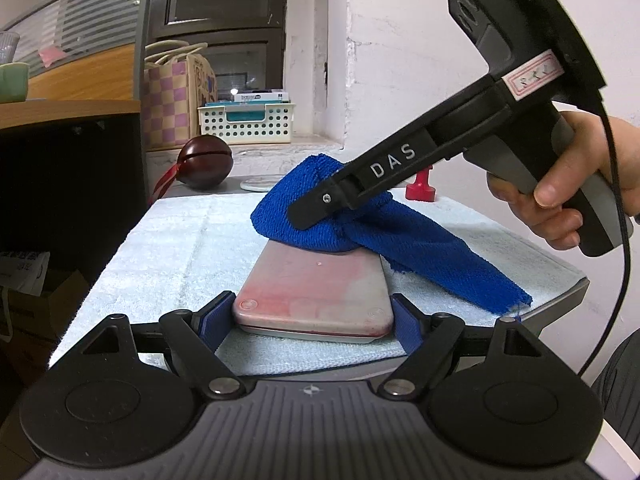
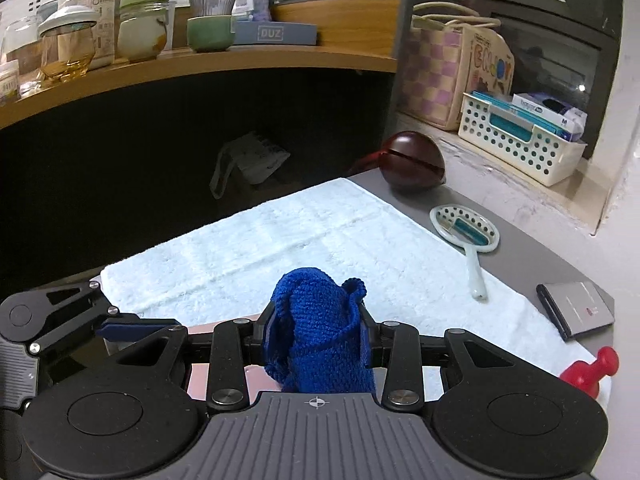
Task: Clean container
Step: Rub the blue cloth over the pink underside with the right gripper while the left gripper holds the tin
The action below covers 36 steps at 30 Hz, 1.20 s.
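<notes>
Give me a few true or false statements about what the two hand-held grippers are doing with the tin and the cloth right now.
1. The left hand-held gripper clamps the flat metal tin by its sides. True.
2. The right hand-held gripper is open and empty. False: it is shut on the blue cloth.
3. The blue cloth rests on the far end of the tin. True.
4. The tin's top is spotless. False: reddish smears show across it.
5. The tin sits on bare wood. False: it lies on a white towel.
6. A red pin-shaped piece stands behind the cloth. True.
</notes>
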### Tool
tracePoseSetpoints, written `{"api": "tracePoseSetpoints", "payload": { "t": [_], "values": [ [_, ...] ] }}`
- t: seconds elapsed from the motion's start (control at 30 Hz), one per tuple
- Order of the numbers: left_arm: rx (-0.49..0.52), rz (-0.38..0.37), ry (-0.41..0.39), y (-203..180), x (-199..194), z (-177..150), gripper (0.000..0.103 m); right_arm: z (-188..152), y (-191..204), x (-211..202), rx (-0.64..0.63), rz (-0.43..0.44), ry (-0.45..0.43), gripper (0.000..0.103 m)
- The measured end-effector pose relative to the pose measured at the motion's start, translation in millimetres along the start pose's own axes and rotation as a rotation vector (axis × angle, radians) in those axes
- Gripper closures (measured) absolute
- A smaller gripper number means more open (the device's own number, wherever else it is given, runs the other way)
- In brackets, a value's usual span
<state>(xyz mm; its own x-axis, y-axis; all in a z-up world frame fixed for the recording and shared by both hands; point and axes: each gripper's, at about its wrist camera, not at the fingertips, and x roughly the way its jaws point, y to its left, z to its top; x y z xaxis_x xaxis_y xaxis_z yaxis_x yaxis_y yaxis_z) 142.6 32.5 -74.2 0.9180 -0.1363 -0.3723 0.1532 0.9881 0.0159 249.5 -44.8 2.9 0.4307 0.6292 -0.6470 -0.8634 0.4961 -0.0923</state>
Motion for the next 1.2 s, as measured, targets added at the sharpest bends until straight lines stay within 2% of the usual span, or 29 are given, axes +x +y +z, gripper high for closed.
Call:
{"api": "tracePoseSetpoints", "payload": {
  "t": [0.3, 1.2],
  "values": [
    [-0.001, 0.002, 0.003, -0.5, -4.1, -4.5, 0.017, -4.4, 9.3, -6.1, -0.042, 0.027, 0.0, 0.061],
    [0.004, 0.0, 0.003, 3.0, 2.7, 6.9, 0.017, -9.6, -26.0, -8.9, 0.043, -0.098, 0.012, 0.062]
  ]
}}
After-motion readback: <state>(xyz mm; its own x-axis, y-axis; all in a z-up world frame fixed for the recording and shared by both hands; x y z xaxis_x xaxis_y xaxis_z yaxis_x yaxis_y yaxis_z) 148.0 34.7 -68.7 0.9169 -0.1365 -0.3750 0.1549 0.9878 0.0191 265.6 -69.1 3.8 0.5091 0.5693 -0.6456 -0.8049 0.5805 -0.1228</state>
